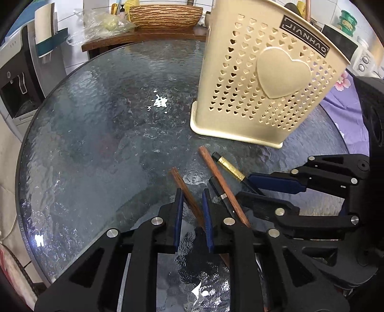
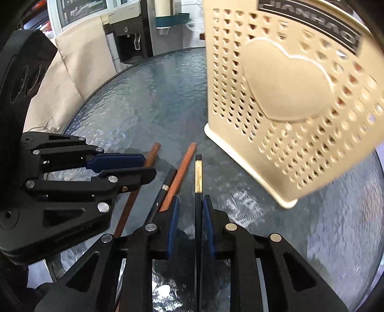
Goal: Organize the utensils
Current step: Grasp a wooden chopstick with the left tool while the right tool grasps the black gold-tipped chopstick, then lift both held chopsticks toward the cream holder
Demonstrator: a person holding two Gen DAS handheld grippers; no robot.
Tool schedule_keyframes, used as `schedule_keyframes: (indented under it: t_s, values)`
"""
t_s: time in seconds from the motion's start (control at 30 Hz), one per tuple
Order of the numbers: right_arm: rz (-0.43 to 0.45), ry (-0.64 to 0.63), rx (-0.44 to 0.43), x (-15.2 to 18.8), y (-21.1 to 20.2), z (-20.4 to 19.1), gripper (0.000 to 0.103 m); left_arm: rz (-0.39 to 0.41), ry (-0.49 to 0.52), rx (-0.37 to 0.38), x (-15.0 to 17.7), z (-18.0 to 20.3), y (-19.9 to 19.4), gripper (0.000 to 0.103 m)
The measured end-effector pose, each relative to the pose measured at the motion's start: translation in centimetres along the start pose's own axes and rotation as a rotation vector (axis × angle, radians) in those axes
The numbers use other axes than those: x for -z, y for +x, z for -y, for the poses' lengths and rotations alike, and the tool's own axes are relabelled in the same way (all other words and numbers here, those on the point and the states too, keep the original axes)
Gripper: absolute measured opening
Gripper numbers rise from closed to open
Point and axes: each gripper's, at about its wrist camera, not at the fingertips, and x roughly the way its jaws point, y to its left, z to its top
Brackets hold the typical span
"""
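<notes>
Several chopsticks lie on the round glass table (image 1: 96, 144) in front of a beige perforated utensil holder (image 1: 271, 79) with a raised heart, also in the right wrist view (image 2: 288, 96). My left gripper (image 1: 193, 199) is open, its jaws straddling a brown wooden chopstick (image 1: 182, 184). A second brown chopstick (image 1: 216, 172) and a thin black one (image 1: 220, 194) lie just to its right. My right gripper (image 2: 189, 204) is open, its jaws on either side of a black chopstick with a gold band (image 2: 198, 172). Neither gripper has closed on its chopstick.
A wooden side table with a woven basket (image 1: 165, 15) and plastic bags stands behind the glass table. A water dispenser (image 1: 19, 79) stands at the left. A purple floral cloth (image 1: 345, 108) lies at the right table edge.
</notes>
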Motion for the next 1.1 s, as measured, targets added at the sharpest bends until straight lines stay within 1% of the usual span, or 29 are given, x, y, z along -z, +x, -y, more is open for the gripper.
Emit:
schedule_keyframes:
  t_s: [0.13,0.17,0.33,0.43,0.5,0.67,0.8,0.93,1.1]
  values:
    - [-0.019,-0.028,-0.014,-1.2,0.6,-0.4,0.008,0.005,-0.01,-0.007,-0.3,-0.2,0.3,0.013]
    - [-0.021,-0.039,-0.02,-1.3,0.7,-0.6,0.007,0.007,-0.014,-0.008,-0.2,-0.1,0.3,0.013]
    - [-0.002,-0.056,-0.004,-1.2,0.9,-1.1,0.007,0.017,-0.032,-0.012,0.0,0.3,0.4,0.012]
    - [0.008,-0.047,-0.008,-0.6,0.8,-0.9,0.007,0.023,-0.056,-0.009,0.1,0.4,0.4,0.01]
    - [0.031,-0.031,-0.003,0.0,0.3,-0.5,0.007,0.03,-0.071,-0.007,0.0,0.3,0.4,0.009]
    - [0.119,-0.016,-0.005,0.4,-1.7,-0.1,0.007,0.081,-0.084,0.005,-0.1,0.3,-1.2,0.009]
    - [0.222,0.004,-0.012,0.8,-4.4,0.2,0.007,0.173,-0.073,0.019,-0.4,1.1,-4.6,0.008]
    - [0.325,0.044,-0.043,1.3,-7.8,0.9,0.007,0.26,-0.058,0.034,-0.6,1.9,-8.1,0.007]
    - [0.42,0.058,-0.059,2.2,-11.5,1.6,0.007,0.352,-0.034,0.027,-0.2,2.9,-12.1,0.007]
